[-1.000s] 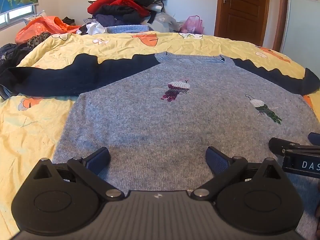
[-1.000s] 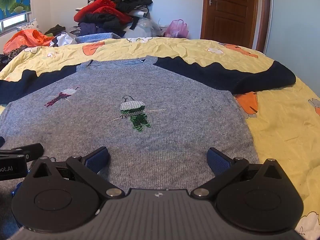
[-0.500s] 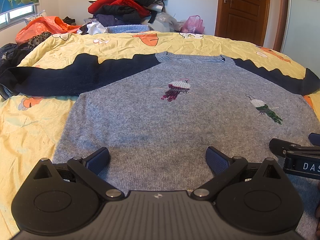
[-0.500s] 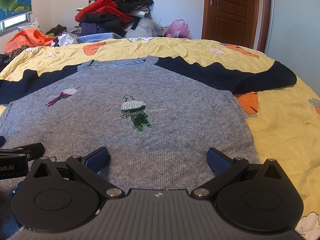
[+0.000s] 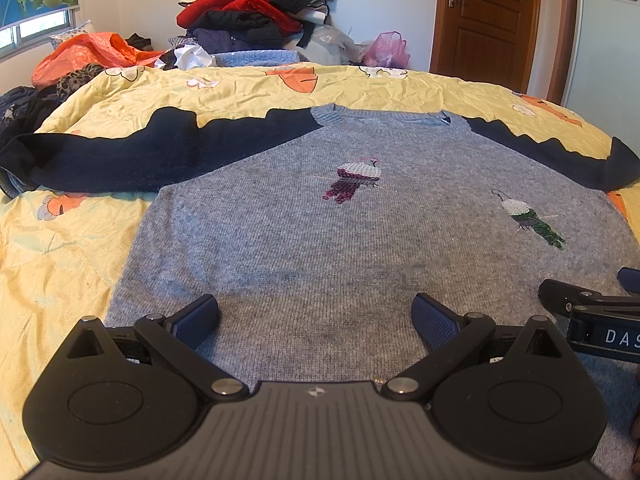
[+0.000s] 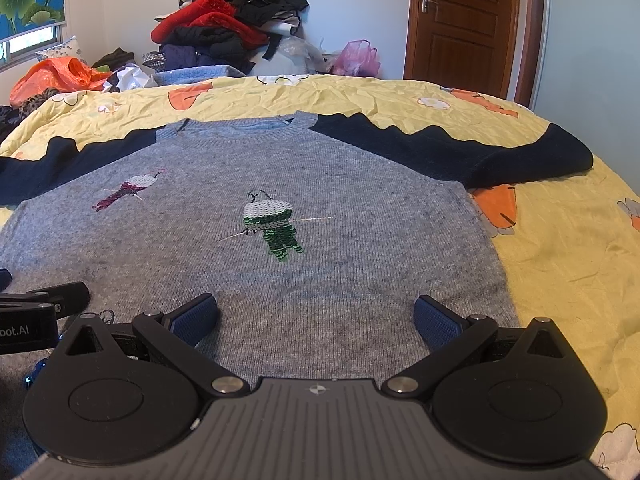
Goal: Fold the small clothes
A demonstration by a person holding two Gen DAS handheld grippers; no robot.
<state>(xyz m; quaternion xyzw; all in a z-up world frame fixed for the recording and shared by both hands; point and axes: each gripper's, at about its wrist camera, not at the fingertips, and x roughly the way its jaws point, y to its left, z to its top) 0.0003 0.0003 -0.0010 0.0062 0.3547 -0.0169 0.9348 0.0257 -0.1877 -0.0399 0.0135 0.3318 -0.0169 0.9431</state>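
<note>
A grey knit sweater [image 5: 320, 248] with navy sleeves and two sequin birds lies flat, front up, on the yellow bedspread; it also shows in the right wrist view [image 6: 280, 280]. Both sleeves are spread out sideways. My left gripper [image 5: 316, 318] is open and empty over the lower left of the sweater's body. My right gripper [image 6: 316, 318] is open and empty over the lower right of the body. The right gripper's finger [image 5: 580, 304] shows at the right edge of the left wrist view. The left gripper's finger [image 6: 60, 298] shows at the left edge of the right wrist view.
The yellow bedspread [image 5: 60, 264] with orange prints covers the bed [image 6: 560, 264]. A pile of clothes [image 5: 256, 12] stands behind the bed's far edge, with an orange bag [image 5: 92, 52] at the far left. A brown door [image 6: 460, 20] is at the back right.
Both grippers have shifted only slightly; the view has barely moved. The sweater has not moved.
</note>
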